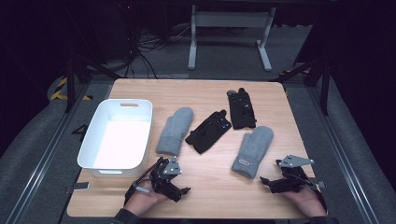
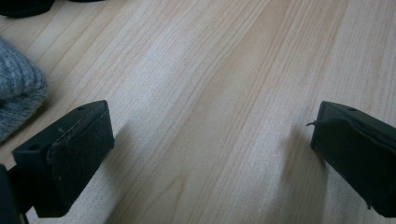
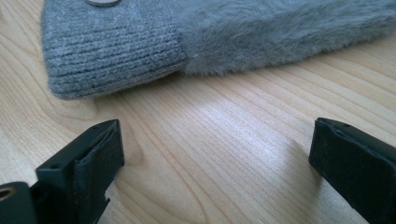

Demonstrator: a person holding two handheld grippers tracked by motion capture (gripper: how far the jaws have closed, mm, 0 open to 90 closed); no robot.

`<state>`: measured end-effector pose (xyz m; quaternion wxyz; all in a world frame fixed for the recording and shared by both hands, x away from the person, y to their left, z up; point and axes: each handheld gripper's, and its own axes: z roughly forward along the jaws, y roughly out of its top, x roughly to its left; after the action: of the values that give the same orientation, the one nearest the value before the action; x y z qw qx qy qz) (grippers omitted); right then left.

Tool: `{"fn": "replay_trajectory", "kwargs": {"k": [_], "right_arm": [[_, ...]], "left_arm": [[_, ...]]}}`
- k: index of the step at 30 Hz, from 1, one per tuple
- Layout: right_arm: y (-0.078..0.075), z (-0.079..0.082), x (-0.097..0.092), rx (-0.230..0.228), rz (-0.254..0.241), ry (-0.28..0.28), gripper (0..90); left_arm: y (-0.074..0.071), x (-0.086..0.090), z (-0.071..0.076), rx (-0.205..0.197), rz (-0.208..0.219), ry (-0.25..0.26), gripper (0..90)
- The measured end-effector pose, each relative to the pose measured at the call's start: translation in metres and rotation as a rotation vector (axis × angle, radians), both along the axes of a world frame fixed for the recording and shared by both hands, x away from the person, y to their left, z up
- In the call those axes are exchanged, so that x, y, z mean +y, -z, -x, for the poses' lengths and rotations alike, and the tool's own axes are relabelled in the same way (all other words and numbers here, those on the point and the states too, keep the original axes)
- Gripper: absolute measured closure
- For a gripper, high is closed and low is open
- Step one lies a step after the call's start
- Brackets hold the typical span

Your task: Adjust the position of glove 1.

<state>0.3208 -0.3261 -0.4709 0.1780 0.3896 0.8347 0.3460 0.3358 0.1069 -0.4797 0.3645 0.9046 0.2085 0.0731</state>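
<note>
left tongs (image 1: 184,190): wide apart, holding nothing, near bin (image 1: 93,154) | right tongs (image 1: 262,179): wide apart, holding nothing, just beside grey mitten (image 1: 253,150)

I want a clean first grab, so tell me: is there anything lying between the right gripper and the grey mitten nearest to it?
Nothing visible does. The right gripper sits with its jaws open and empty, and bare table runs from them up to the grey mitten, cuff end nearest. The black gloves lie farther back, out of that path.

No lettering can be read; the grey mitten's (image 1: 252,151) small label (image 1: 243,162) is too blurred.
</note>
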Motion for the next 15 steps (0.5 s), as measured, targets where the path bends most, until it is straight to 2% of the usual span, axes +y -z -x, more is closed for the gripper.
{"fn": "replay_trajectory", "kwargs": {"k": [4,5,6,9,12,15], "right_arm": [[0.000,0.000,0.000,0.002,-0.001,-0.002,5.3],[-0.001,0.000,0.000,0.003,-0.001,-0.005,9.7],[-0.004,0.001,0.000,0.002,0.000,-0.012,21.0],[-0.012,0.004,0.001,-0.001,-0.007,-0.011,28.3],[-0.022,0.004,0.002,-0.020,-0.021,-0.016,43.2],[-0.032,-0.002,0.002,-0.018,-0.032,-0.022,59.4]], "left_arm": [[0.000,-0.001,0.000,-0.001,0.002,-0.009,0.0],[0.000,-0.001,0.000,-0.002,0.001,-0.009,0.0],[0.000,-0.001,0.000,-0.002,0.002,-0.010,0.0],[0.000,-0.001,0.000,-0.001,0.002,-0.009,0.0],[0.000,-0.001,0.000,-0.001,0.004,-0.011,0.1],[0.000,-0.001,0.000,0.000,0.003,-0.010,0.1]]}}
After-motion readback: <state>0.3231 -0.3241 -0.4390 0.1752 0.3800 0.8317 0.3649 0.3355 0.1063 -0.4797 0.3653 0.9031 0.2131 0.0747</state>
